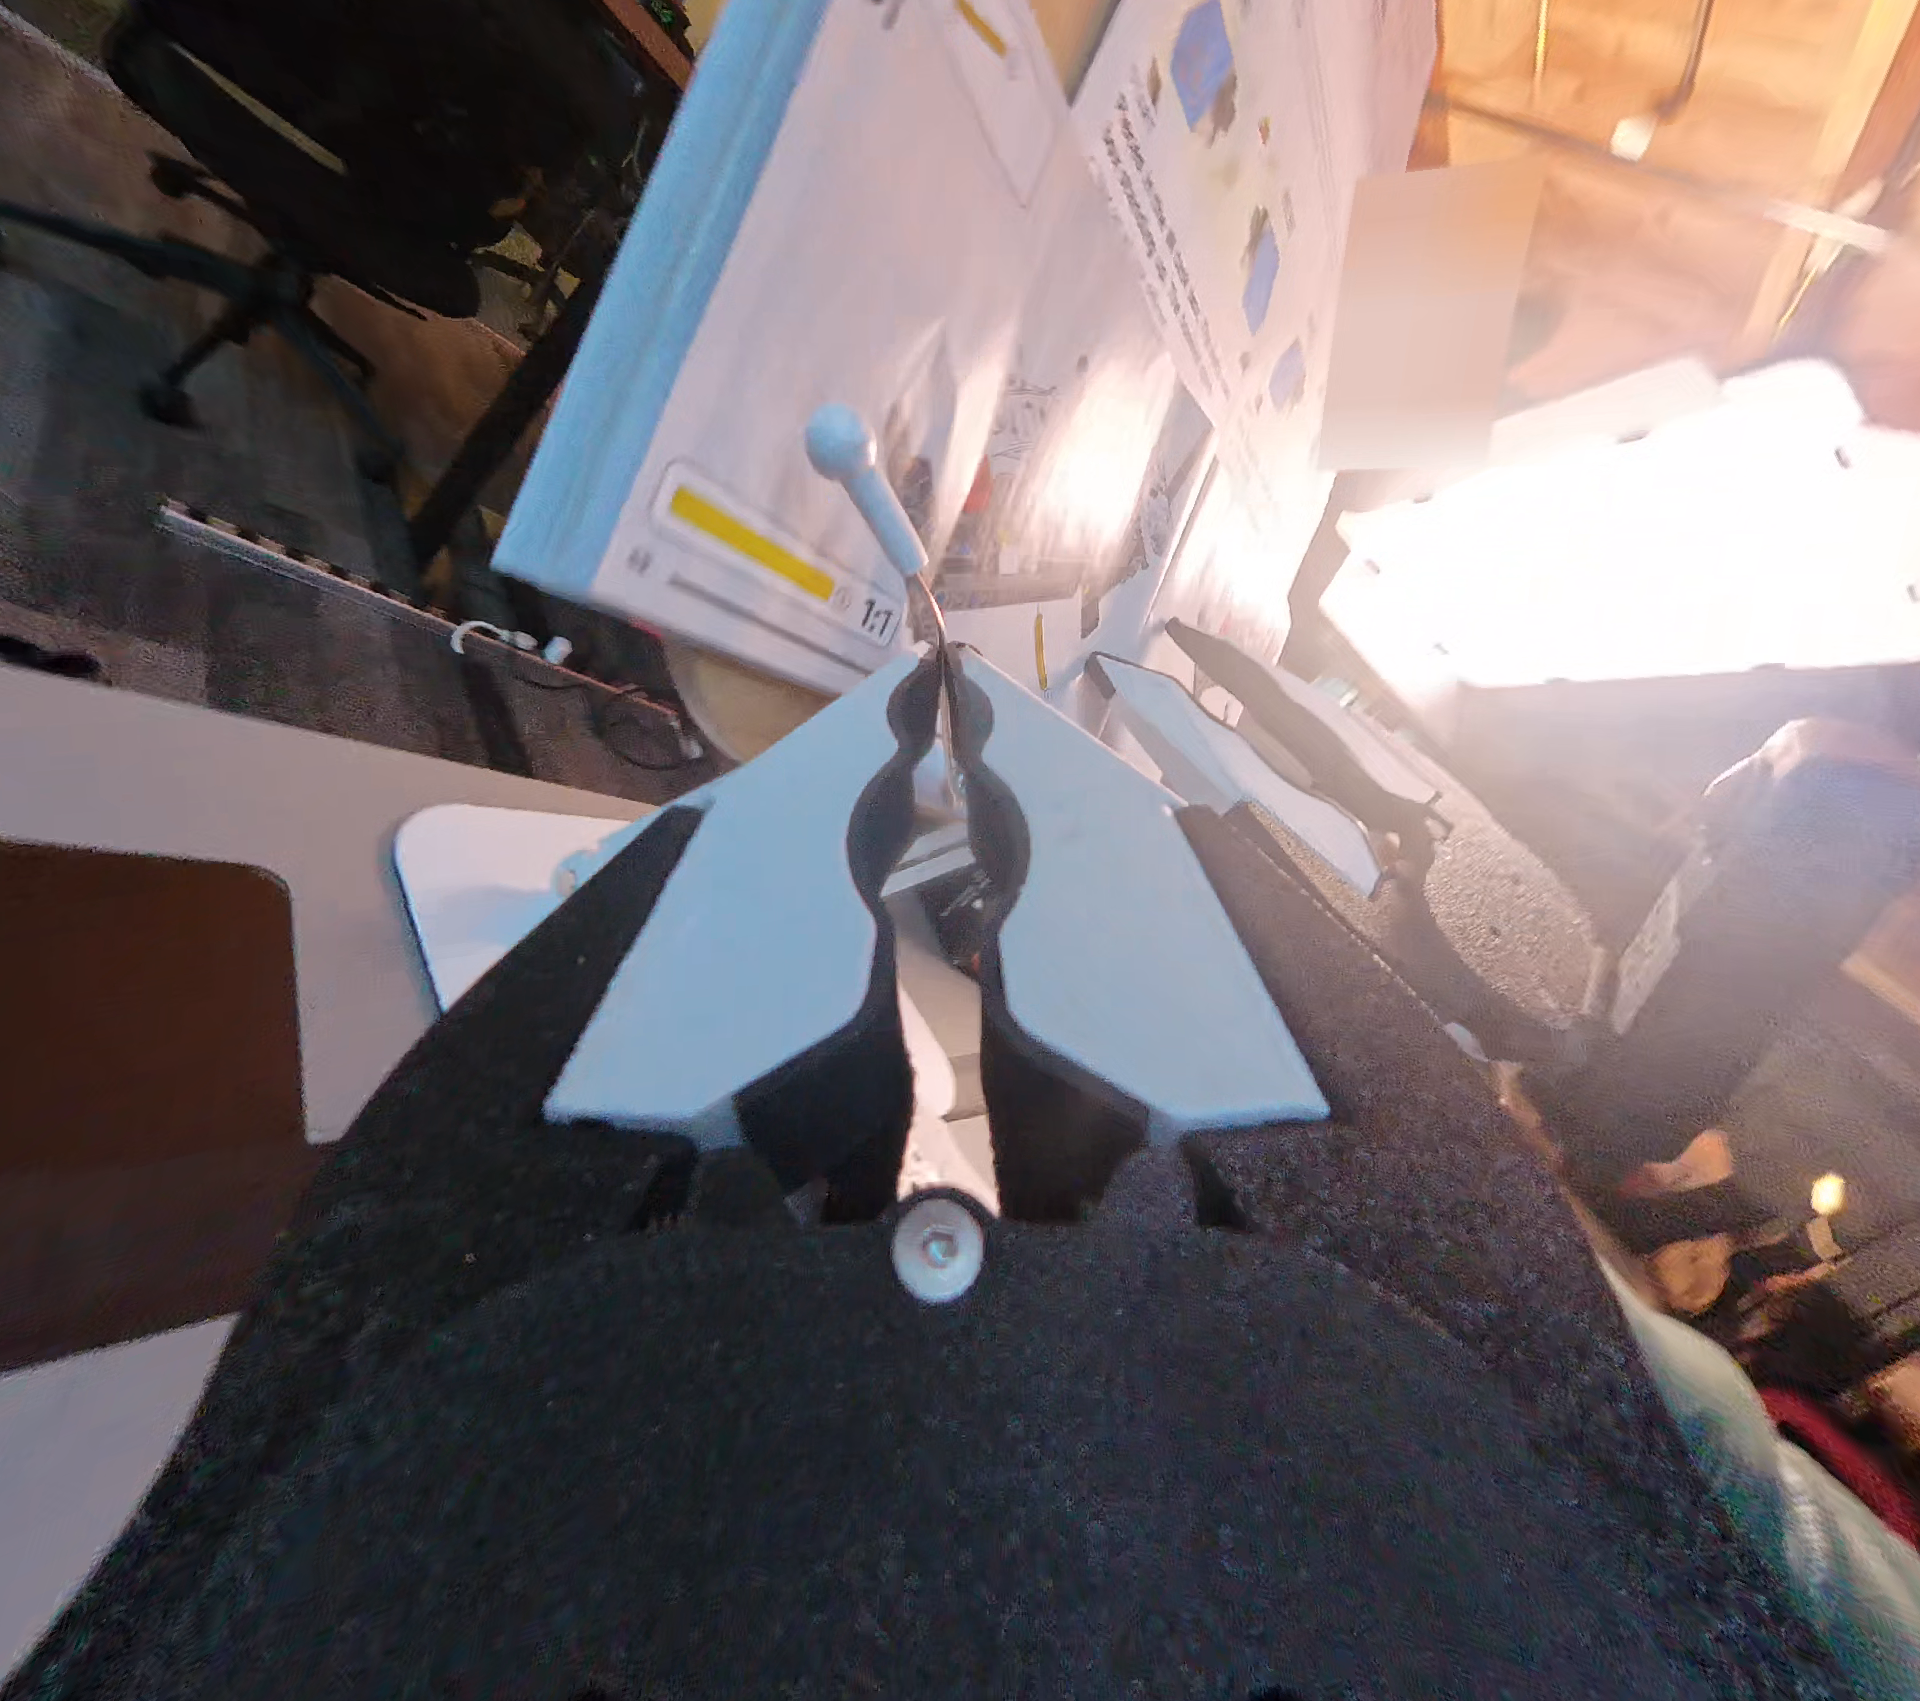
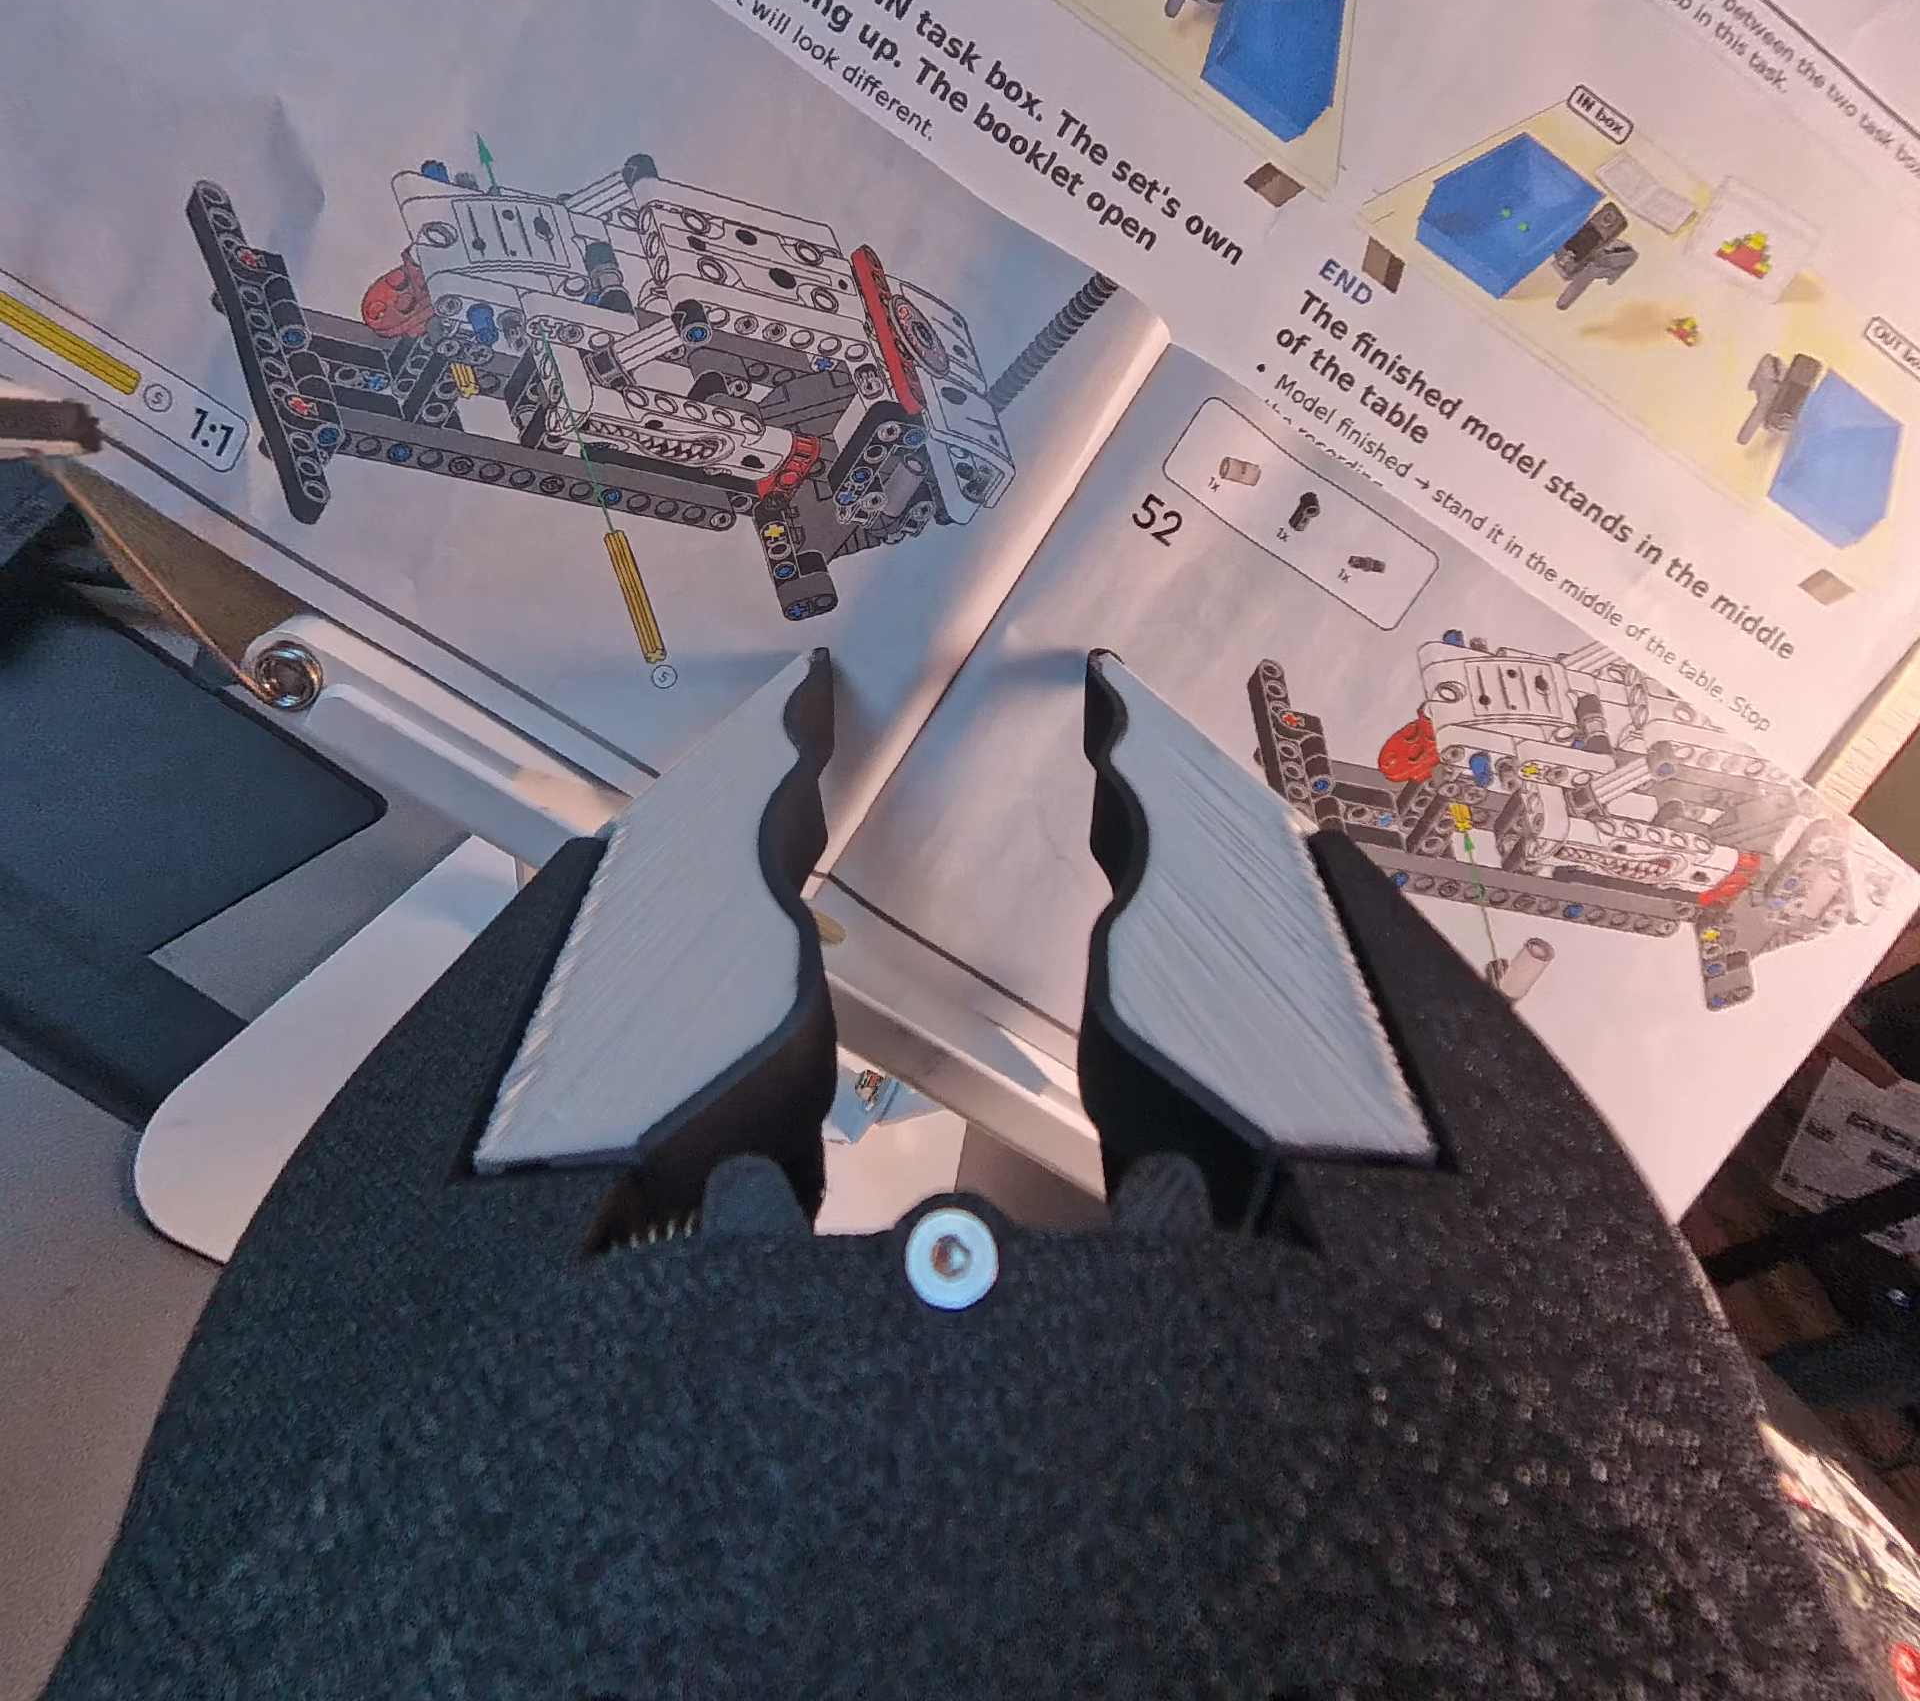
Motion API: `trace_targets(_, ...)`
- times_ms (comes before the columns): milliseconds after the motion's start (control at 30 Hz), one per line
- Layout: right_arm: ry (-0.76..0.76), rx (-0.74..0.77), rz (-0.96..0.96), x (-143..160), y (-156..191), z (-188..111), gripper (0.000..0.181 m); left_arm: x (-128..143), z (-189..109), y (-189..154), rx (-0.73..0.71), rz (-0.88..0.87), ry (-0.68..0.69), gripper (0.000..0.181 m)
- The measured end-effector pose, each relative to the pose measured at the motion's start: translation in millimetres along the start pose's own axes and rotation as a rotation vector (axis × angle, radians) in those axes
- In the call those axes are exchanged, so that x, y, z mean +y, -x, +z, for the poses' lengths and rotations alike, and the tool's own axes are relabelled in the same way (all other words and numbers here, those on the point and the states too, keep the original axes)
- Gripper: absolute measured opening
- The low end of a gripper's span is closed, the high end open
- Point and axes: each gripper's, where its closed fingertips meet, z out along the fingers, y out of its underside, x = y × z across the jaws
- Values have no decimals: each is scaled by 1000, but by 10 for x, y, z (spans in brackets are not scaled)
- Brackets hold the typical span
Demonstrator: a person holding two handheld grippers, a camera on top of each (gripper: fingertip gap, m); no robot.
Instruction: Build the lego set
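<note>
The left gripper (image 1: 943,664) is closed, its tips pinching the thin metal wire of a page-holder arm (image 1: 868,498) with a white ball-ended tip. This arm stands against the open instruction booklet (image 1: 831,280), which is propped upright on a white stand (image 1: 488,882). The right gripper (image 2: 956,664) is wide open and holds nothing; it points at the booklet's centre fold. A printed task sheet (image 2: 1351,124) overlaps the booklet's upper edge. A black office chair (image 1: 312,124) stands behind.
</note>
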Motion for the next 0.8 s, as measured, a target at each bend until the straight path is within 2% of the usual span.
trace_targets(133, -19, -12, 15, -2, 35, -10, 43, 95, 290, -282, 1, 405, 209, 1)
trace_targets(267, -27, -21, 25, -7, 44, -5, 43, 503, 518, -337, 2, 896, 562, 2)
trace_targets(333, -33, -29, 32, 0, 34, 1, 44, 504, 530, -330, 1, 1055, 602, 1)
trace_targets(500, -64, -62, 38, 2, 40, -18, 45, 522, 473, -338, 77, 1049, 704, 1)
trace_targets(600, -58, -143, 27, 36, 135, -51, 68, 574, 459, -334, 87, 1052, 745, 3)
trace_targets(700, -90, -154, 12, 33, 79, -177, 68, 569, 385, -388, 107, 1011, 724, 18)
trace_targets(800, -105, -143, 45, 110, -106, -320, 65, 373, 277, -410, 80, 944, 599, 17)
